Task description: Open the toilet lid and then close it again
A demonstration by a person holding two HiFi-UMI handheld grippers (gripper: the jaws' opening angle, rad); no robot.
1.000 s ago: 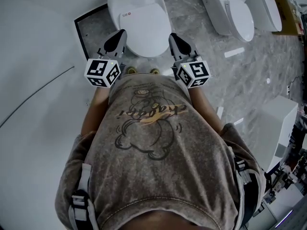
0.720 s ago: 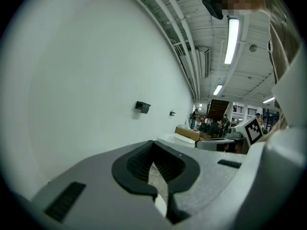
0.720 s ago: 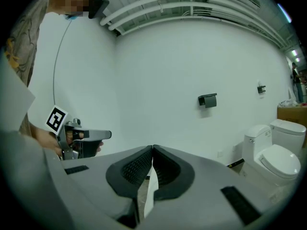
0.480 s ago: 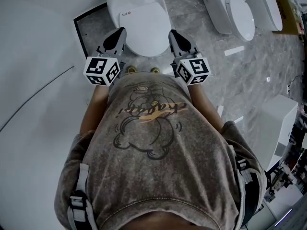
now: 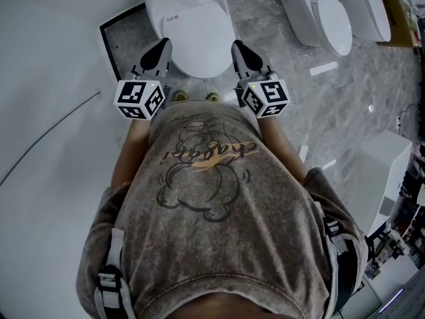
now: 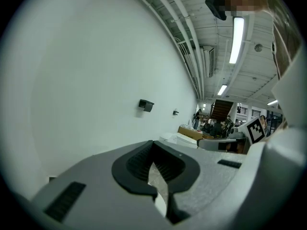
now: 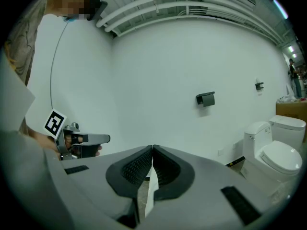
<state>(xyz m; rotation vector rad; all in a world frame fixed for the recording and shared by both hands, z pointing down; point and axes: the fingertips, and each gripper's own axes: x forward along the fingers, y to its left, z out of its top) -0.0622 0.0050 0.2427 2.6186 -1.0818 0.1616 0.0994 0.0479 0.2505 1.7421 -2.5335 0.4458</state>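
left gripper (image 5: 162,44), jaws closed and empty, left of the shut toilet lid (image 5: 196,28); right gripper (image 5: 237,46), likewise closed and empty, right of the lid.

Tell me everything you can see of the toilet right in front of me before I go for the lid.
The toilet is white and glossy, with an oval lid lying shut over the seat and a small red label near the lid's back. It stands on grey marbled floor beside the white wall. The left tool and right tool, both shut and empty, flank its front end; whether they touch it cannot be told.
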